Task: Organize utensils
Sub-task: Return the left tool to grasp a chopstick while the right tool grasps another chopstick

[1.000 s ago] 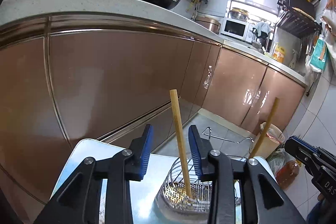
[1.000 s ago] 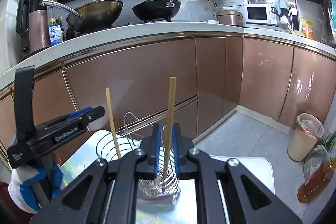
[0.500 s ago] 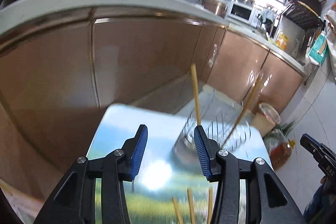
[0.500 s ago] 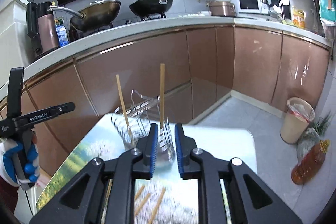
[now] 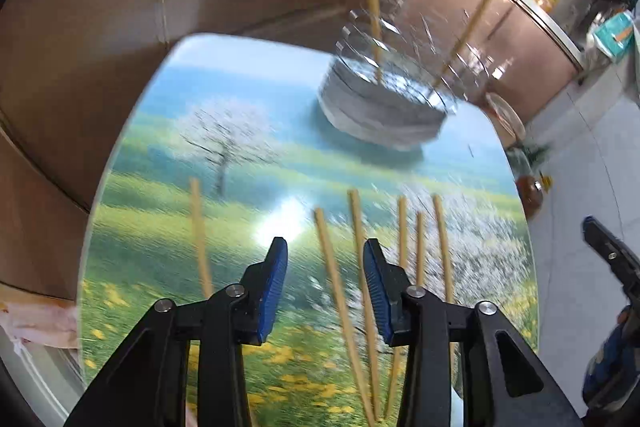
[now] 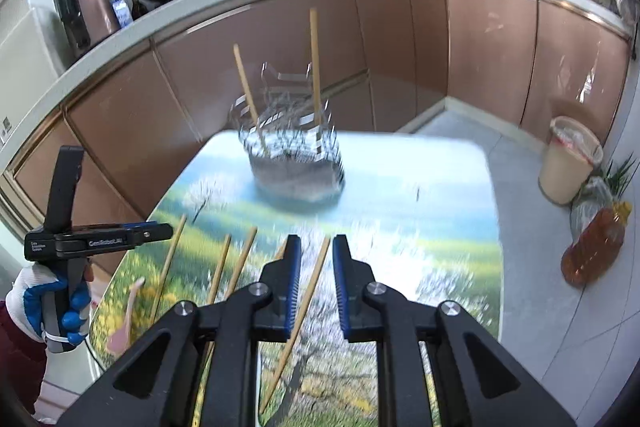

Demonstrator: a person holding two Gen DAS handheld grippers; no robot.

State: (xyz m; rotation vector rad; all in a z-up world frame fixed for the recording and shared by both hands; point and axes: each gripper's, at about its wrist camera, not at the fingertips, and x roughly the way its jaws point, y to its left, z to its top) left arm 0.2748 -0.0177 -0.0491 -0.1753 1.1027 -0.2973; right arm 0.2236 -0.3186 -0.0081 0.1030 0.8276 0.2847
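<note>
while two chopsticks already stand in wire basket (image 6: pixel 294 151) at far end of bench (image 6: pixel 440 195), rest lie loose near front edge. left gripper (image 5: pixel 325 285) wide open, empty, over chopsticks (image 5: pixel 360 267). right gripper (image 6: pixel 314 287) partly open, empty, one chopstick (image 6: pixel 308 291) lying between jaws. risk: thin round stick rolls or slips on glossy bench at closing; neighbours lie close, so jaws may catch two.

Wire holder (image 6: pixel 294 147) stands at table's (image 6: pixel 452 195) far end, two chopsticks (image 6: pixel 315 59) upright in it. Loose chopsticks (image 5: pixel 362 259) lie on table nearer than holder. Cabinets (image 6: pixel 400 39) behind holder.
</note>
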